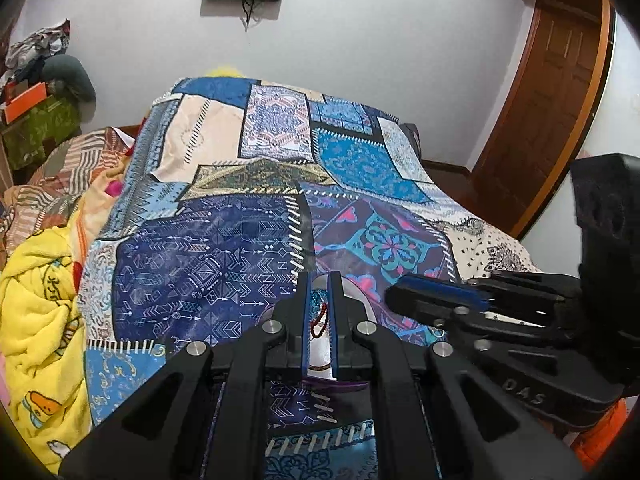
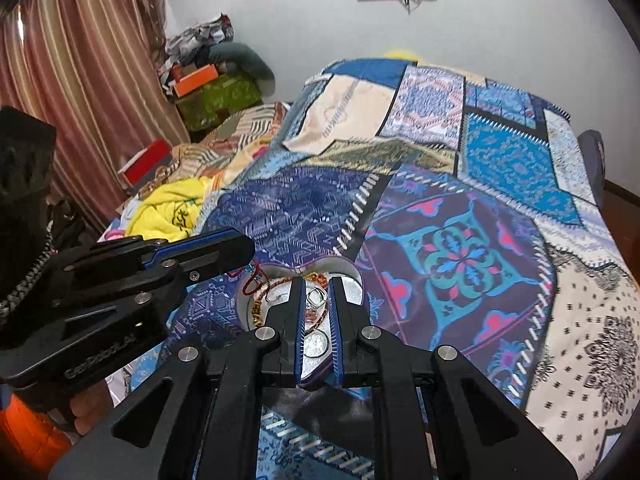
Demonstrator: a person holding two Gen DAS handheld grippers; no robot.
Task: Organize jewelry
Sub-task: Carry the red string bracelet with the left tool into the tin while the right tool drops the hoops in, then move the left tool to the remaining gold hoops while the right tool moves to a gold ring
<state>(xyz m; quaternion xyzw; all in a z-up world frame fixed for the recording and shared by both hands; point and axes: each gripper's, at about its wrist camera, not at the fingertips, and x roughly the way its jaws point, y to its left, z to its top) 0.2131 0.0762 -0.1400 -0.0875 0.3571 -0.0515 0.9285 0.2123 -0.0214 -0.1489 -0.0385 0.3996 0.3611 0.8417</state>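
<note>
Your bed (image 2: 460, 184) wears a patchwork bedspread (image 2: 304, 216), and the heart-shaped tin (image 2: 352, 276) sits on it near the front edge. Inside lie light, limp beaded strands (image 2: 256, 284) and small slippery rings (image 2: 318, 296). Both your left claw (image 1: 322, 280) and right claw (image 2: 317, 286) hover above, jaws together, empty. Pinch strands mid-length; they likely tangle.

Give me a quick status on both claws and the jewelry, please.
Left claw and right claw shut, empty, both over the heart-shaped tray. Beads and rings piled in the tray on the patchwork bedspread. Nothing blocking.
</note>
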